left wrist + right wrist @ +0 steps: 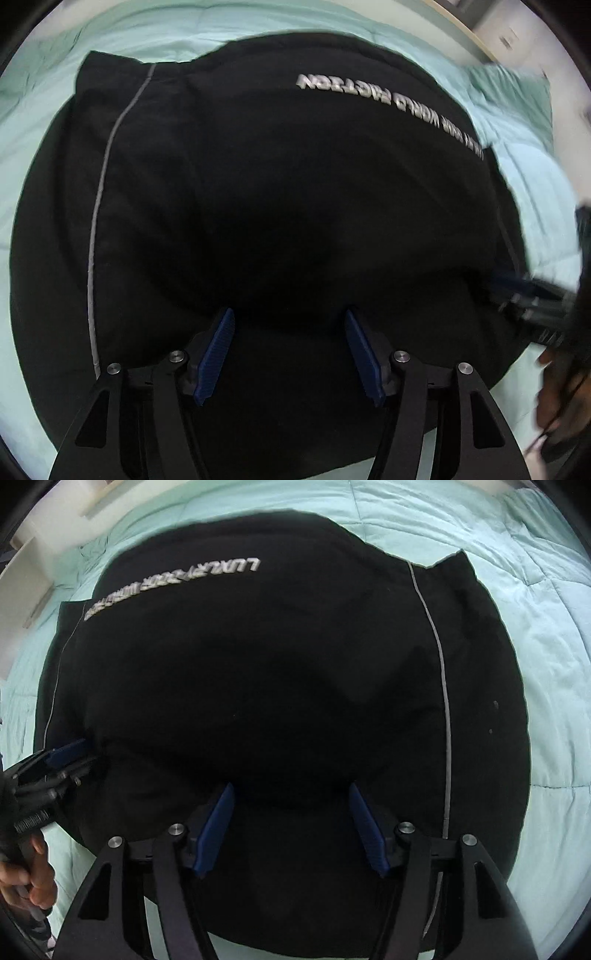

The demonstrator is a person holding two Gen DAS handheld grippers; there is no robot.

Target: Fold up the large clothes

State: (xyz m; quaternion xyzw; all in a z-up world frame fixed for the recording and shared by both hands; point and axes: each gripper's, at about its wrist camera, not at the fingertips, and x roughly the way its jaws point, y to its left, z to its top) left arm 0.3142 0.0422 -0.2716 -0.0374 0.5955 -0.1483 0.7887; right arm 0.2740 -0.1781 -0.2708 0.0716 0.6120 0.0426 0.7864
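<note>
A black garment (258, 206) is spread flat on the mint quilt (546, 709). Both the left gripper (290, 350) and right gripper (291, 827) are held agape, empty, above its near hem. A fold seems pending; the hem should be pinched next.

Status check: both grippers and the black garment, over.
Left gripper open, right gripper open, both over the cloth, nothing held. Black garment spread on mint comforter, lettering far side. Nothing in the way.
</note>
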